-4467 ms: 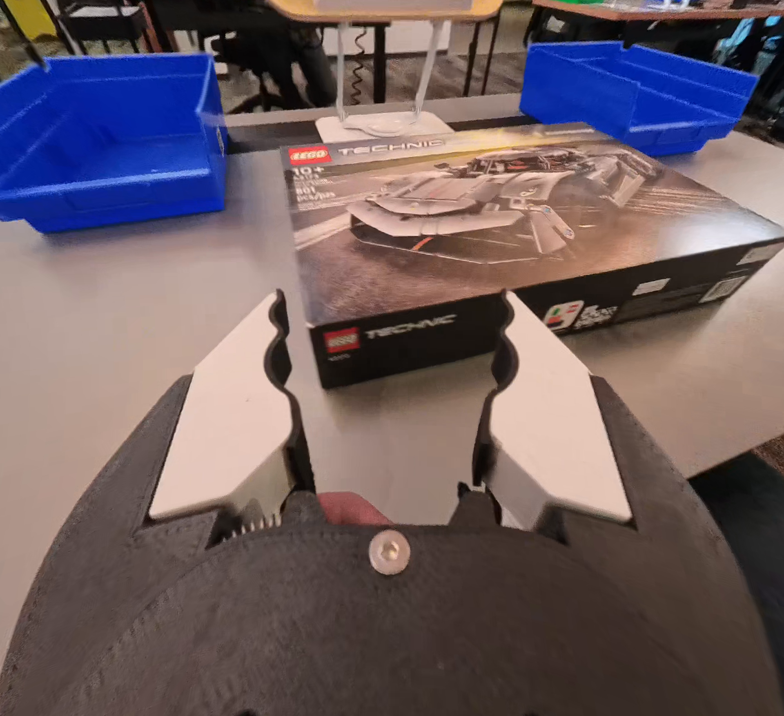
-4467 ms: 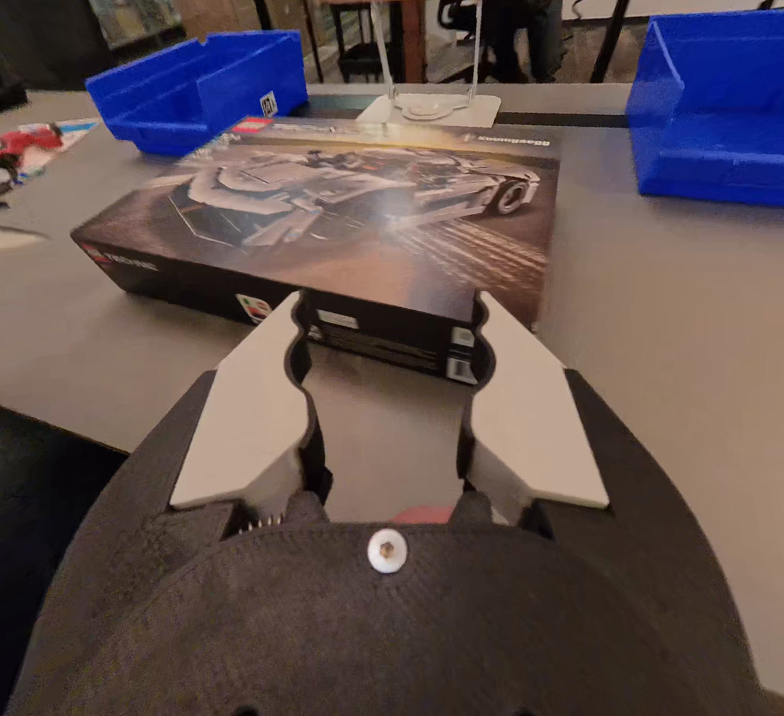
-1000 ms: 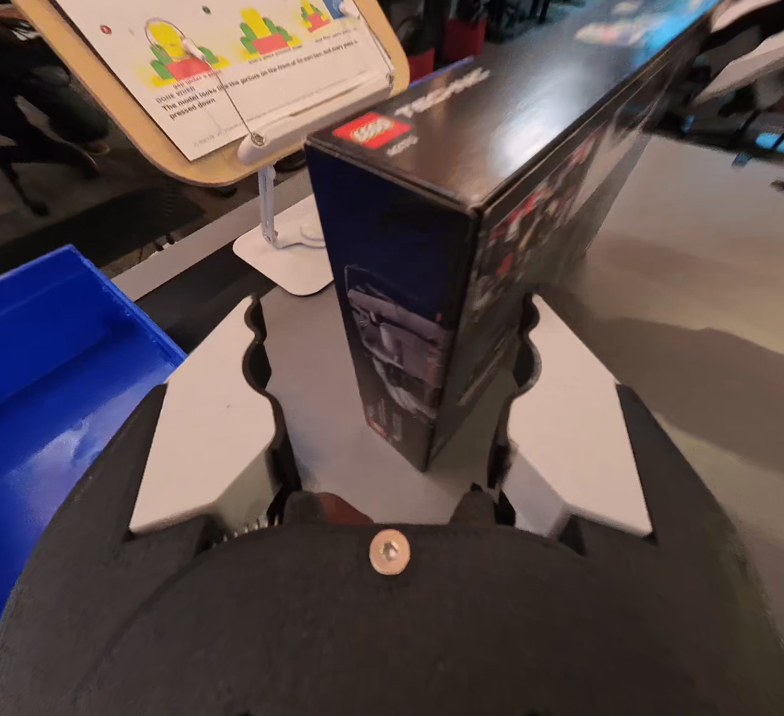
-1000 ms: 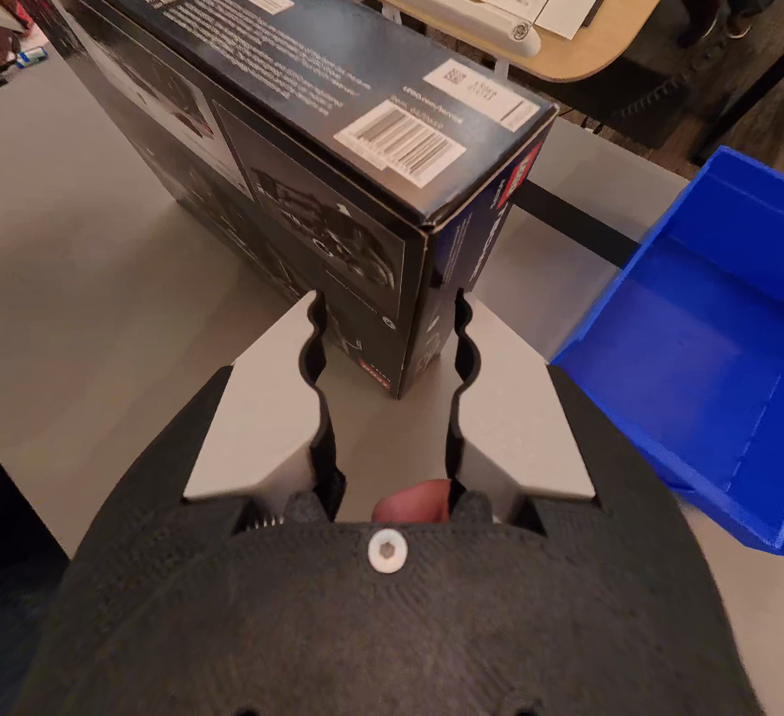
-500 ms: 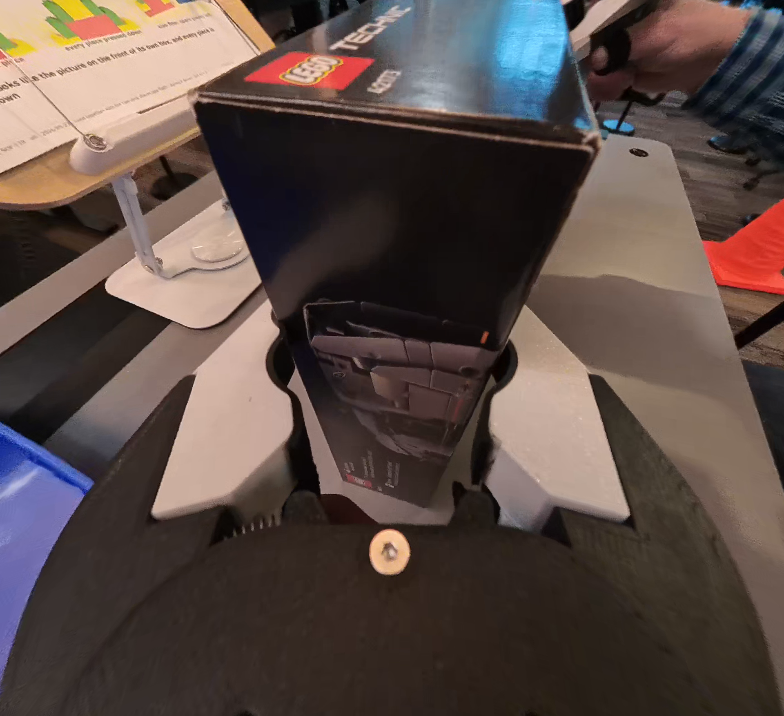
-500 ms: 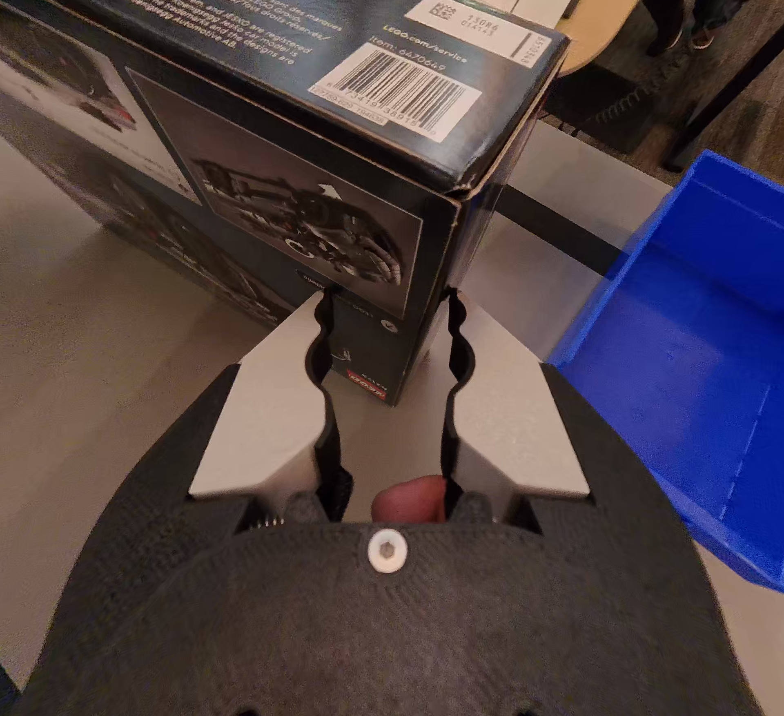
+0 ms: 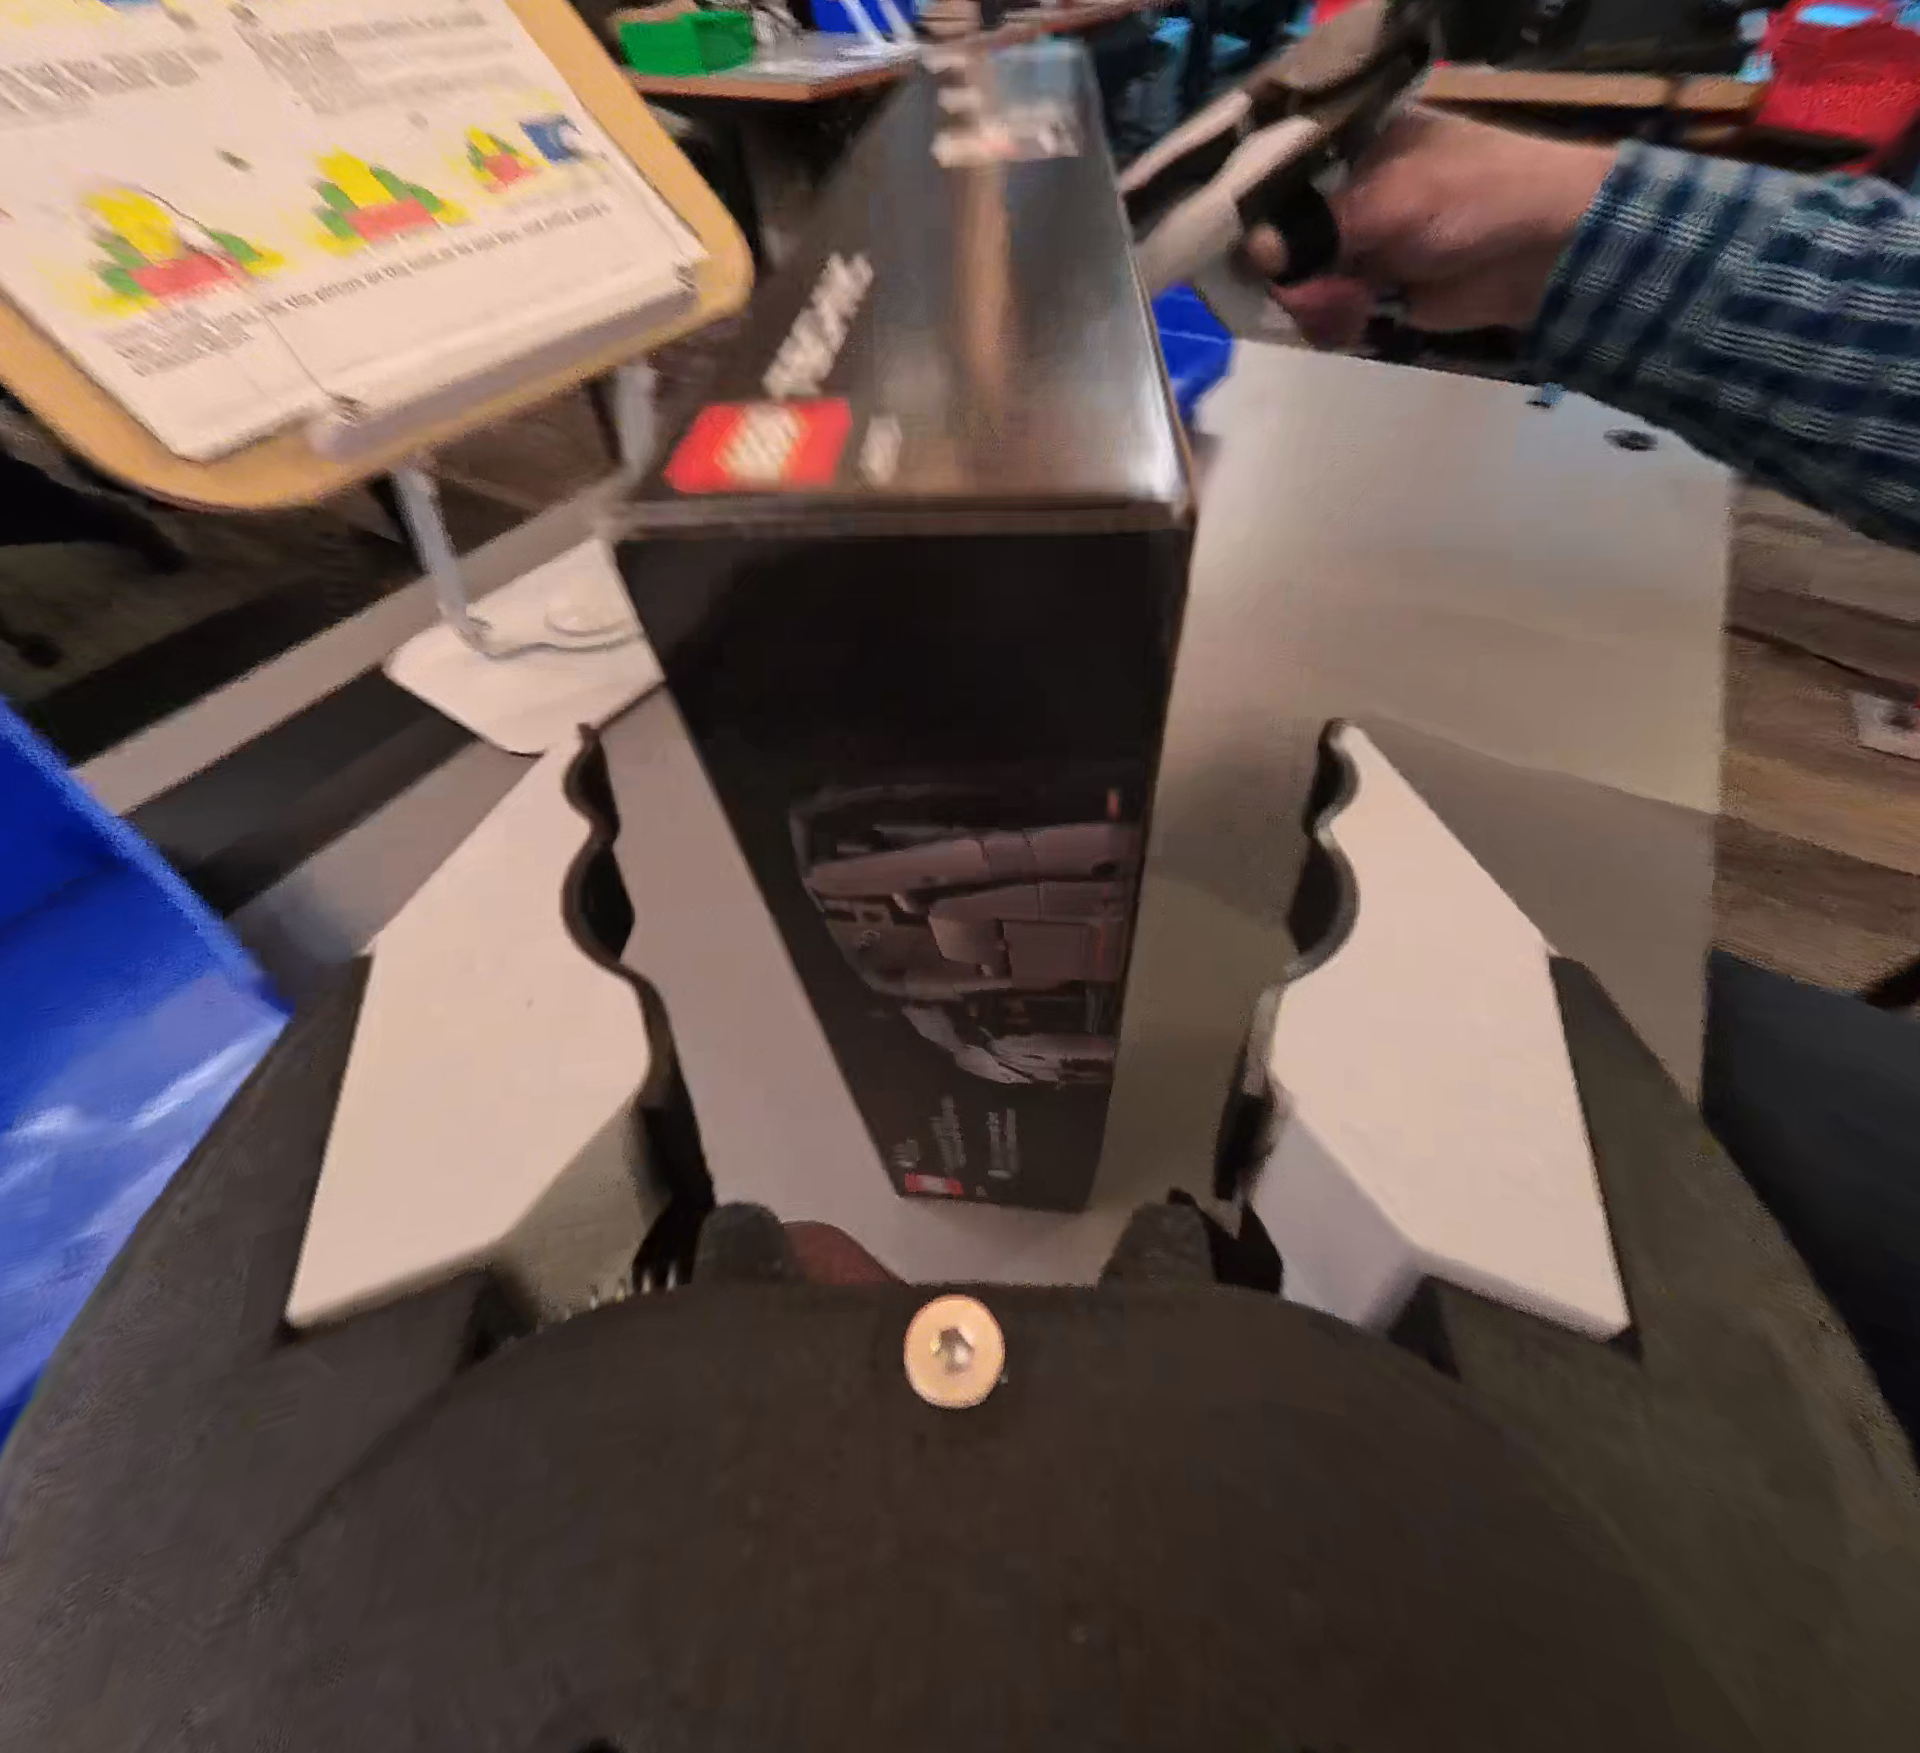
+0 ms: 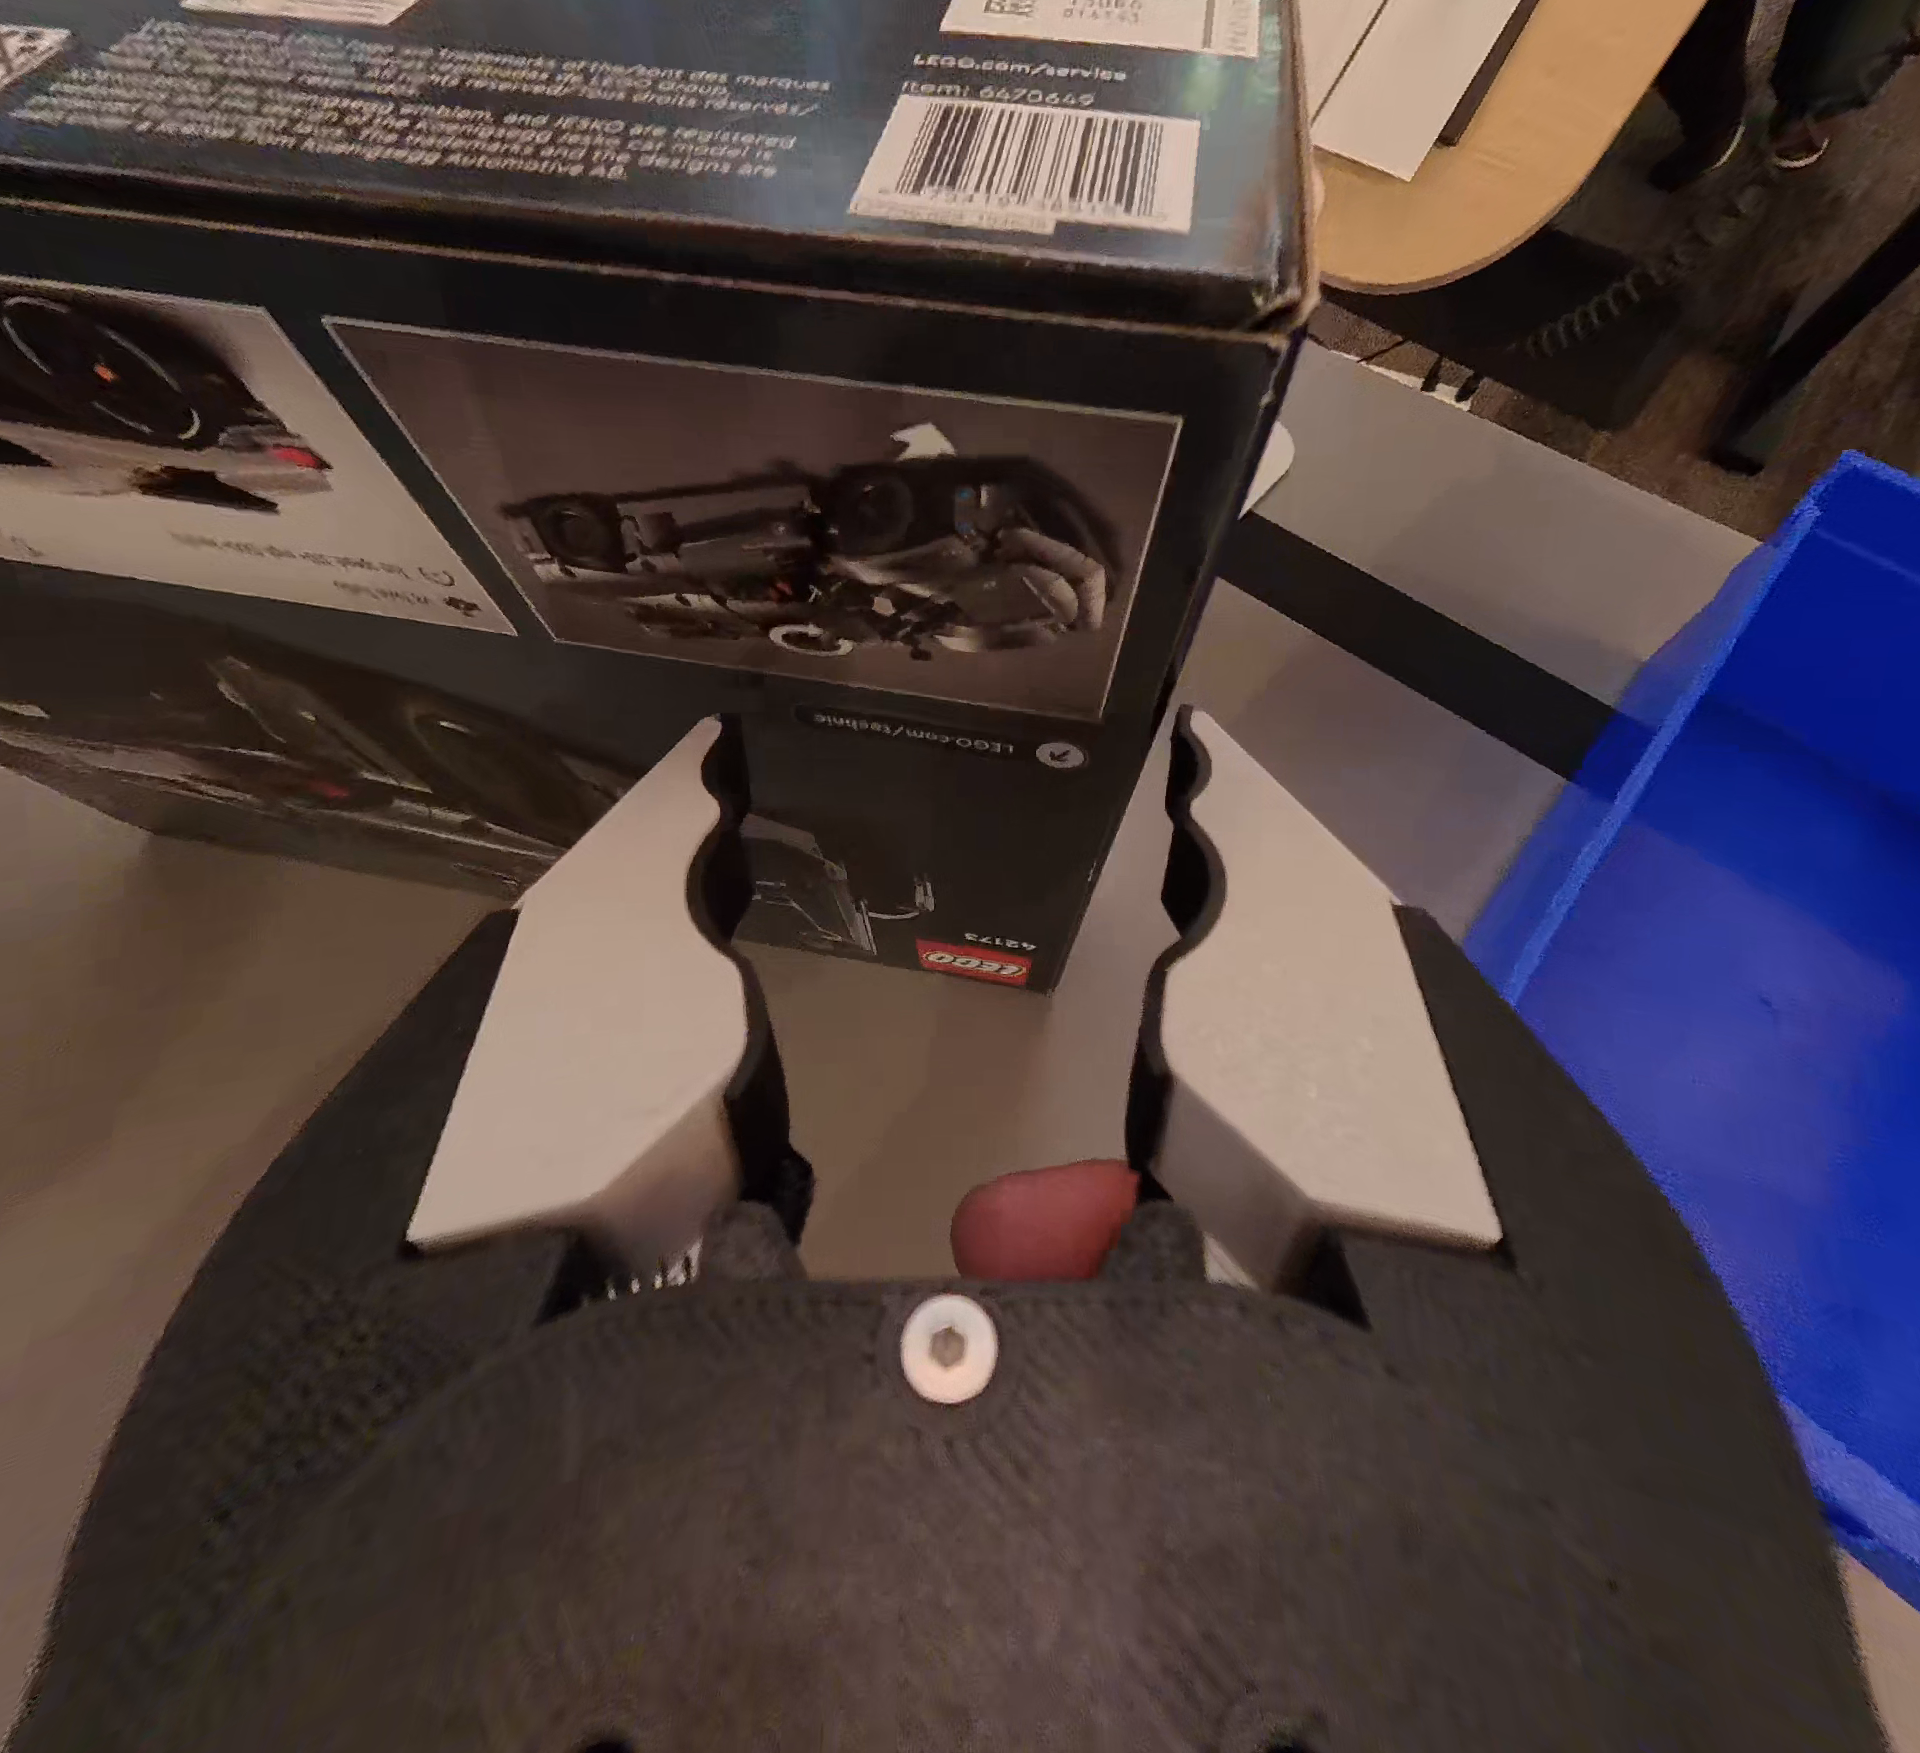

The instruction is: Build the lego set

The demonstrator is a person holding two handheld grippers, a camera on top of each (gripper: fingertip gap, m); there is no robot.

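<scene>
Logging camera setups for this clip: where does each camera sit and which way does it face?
Left wrist view: on the left tongs, facing one end of the upright Lego box; open fingers show, the right hand beyond.
Right wrist view: on the right tongs, facing the box's other end; open fingers show.
Both share the box.

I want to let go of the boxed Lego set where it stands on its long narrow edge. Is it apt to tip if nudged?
Probably. The box stands tall on a narrow face on the table, so a sideways nudge could topple it flat. The left gripper straddles one end, jaws open, not steadying it. Its glossy cardboard may slide rather than grip.
</scene>
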